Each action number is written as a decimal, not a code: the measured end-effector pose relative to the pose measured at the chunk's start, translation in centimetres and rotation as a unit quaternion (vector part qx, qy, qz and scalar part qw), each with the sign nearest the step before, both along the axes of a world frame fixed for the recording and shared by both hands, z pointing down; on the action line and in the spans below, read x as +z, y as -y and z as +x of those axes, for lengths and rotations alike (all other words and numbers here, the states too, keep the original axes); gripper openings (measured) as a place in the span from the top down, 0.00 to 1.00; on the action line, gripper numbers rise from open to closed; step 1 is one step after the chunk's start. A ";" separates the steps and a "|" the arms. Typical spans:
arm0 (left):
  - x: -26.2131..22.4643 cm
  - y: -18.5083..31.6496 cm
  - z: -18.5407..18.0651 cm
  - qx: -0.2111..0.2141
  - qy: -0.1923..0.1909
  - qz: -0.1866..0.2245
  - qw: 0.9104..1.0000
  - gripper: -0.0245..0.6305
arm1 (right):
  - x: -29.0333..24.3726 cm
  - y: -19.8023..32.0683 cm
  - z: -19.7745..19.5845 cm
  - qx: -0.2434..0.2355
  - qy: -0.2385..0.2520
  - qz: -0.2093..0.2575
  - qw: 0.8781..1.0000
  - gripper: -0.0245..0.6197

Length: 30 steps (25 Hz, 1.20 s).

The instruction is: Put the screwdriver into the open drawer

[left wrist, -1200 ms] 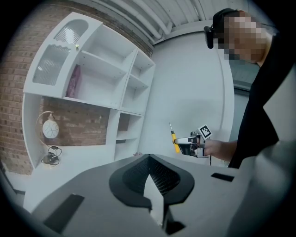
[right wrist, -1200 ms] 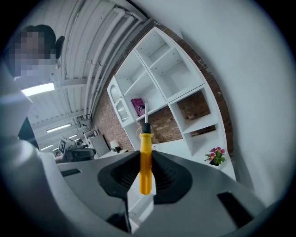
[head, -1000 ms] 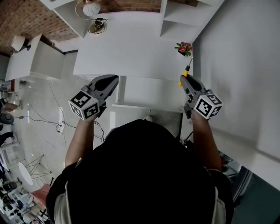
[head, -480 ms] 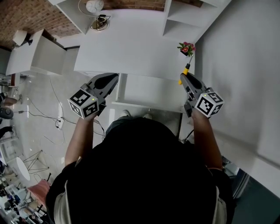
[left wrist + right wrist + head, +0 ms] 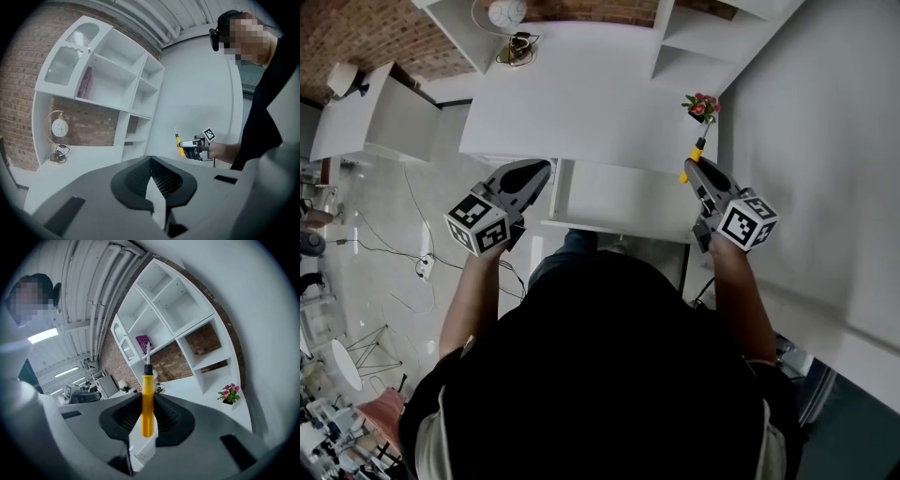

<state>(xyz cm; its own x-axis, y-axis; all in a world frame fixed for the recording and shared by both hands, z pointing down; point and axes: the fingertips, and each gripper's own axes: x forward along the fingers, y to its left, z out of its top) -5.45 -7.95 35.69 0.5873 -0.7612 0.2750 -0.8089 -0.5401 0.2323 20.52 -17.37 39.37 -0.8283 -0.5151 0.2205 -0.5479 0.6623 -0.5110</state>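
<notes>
My right gripper (image 5: 692, 169) is shut on a screwdriver (image 5: 697, 150) with a yellow handle, its shaft pointing away toward the desk's back. It hovers at the right end of the open white drawer (image 5: 623, 197). In the right gripper view the handle (image 5: 147, 404) stands upright between the pads of the right gripper (image 5: 147, 414). My left gripper (image 5: 540, 170) hangs shut and empty just left of the drawer. The left gripper view shows its jaws (image 5: 151, 158) meeting at the tip, and the right gripper (image 5: 194, 149) with the screwdriver (image 5: 179, 144) across from it.
The white desk (image 5: 581, 94) sits behind the drawer. A small flower pot (image 5: 701, 105) is at its right back corner and a round clock (image 5: 506, 13) with a cable at its far left. White shelves (image 5: 117, 79) rise against the brick wall. A grey wall runs along the right.
Both grippers have barely shifted. The right one still holds the screwdriver at the drawer's right end, and the view has drifted slightly.
</notes>
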 end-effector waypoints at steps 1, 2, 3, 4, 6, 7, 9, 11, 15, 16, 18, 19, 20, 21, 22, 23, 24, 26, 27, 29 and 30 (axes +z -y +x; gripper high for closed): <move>0.0 0.2 -0.1 0.002 -0.001 0.000 1.000 0.94 | 0.0 0.0 -0.1 0.001 -0.001 0.000 1.000 0.83; 0.0 0.4 -0.1 0.004 -0.003 0.001 1.000 0.94 | -0.1 0.0 -0.2 0.002 -0.003 0.000 1.000 0.83; 0.0 0.6 -0.1 0.006 -0.004 0.001 1.000 0.94 | -0.1 0.1 -0.2 0.004 -0.004 -0.001 1.000 0.83; -0.1 0.9 -0.1 0.009 -0.006 0.002 1.000 0.94 | -0.1 0.2 -0.3 0.006 -0.006 -0.001 1.000 0.83; -0.1 1.6 -0.3 0.015 -0.007 0.004 1.000 0.94 | -0.1 0.6 -0.4 0.012 -0.009 -0.001 1.000 0.83; -0.1 1.9 -0.4 0.018 -0.008 0.004 1.000 0.94 | -0.1 0.8 -0.5 0.015 -0.010 -0.001 1.000 0.83; 0.0 2.4 -0.6 0.021 -0.008 0.002 1.000 0.94 | -0.1 1.0 -0.6 0.018 -0.013 0.000 1.000 0.83; 0.1 2.5 -0.5 0.024 -0.011 0.000 1.000 0.94 | -0.1 1.1 -0.5 0.019 -0.017 -0.001 1.000 0.83; 0.8 3.1 -1.6 0.025 -0.013 -0.006 1.000 0.94 | 0.9 1.6 -1.7 0.018 -0.028 -0.004 0.999 0.83; 1.0 3.5 -2.2 0.024 -0.014 -0.008 1.000 0.94 | 1.3 1.9 -2.3 0.017 -0.035 -0.004 0.999 0.83; 1.5 3.9 -3.0 0.023 -0.017 -0.012 1.000 0.94 | 2.1 2.3 -2.9 0.013 -0.051 -0.003 0.999 0.83; 1.7 4.1 -3.3 0.022 -0.017 -0.014 1.000 0.94 | 2.4 2.4 -3.0 0.012 -0.058 -0.003 0.998 0.83; 1.8 4.3 -3.6 0.021 -0.018 -0.015 1.000 0.94 | 2.8 2.6 -3.1 0.010 -0.065 -0.004 0.998 0.83; 1.9 4.5 -3.9 0.020 -0.018 -0.016 1.000 0.94 | 3.2 2.8 -3.3 0.008 -0.072 -0.004 0.997 0.83; 2.2 4.7 -4.2 0.019 -0.018 -0.017 1.000 0.94 | 3.8 3.0 -3.4 0.006 -0.079 -0.004 0.997 0.83; 2.4 5.0 -4.5 0.018 -0.019 -0.018 0.999 0.94 | 4.4 3.1 -3.6 0.003 -0.089 -0.002 0.996 0.83; 2.6 5.2 -4.7 0.018 -0.019 -0.019 0.999 0.94 | 5.1 3.3 -3.9 -0.001 -0.101 0.001 0.995 0.83; 2.9 5.7 -5.2 0.017 -0.020 -0.021 0.999 0.94 | 6.4 3.3 -4.6 -0.011 -0.124 0.006 0.992 0.83; 3.0 5.9 -5.3 0.017 -0.021 -0.021 0.999 0.94 | 7.0 3.4 -4.9 -0.016 -0.133 0.007 0.991 0.83; 3.1 6.2 -5.6 0.017 -0.022 -0.023 0.999 0.94 | 8.1 3.4 -5.5 -0.022 -0.143 0.006 0.989 0.83; 3.2 6.4 -5.8 0.017 -0.022 -0.023 0.999 0.94 | 8.5 3.5 -5.7 -0.024 -0.148 0.006 0.989 0.83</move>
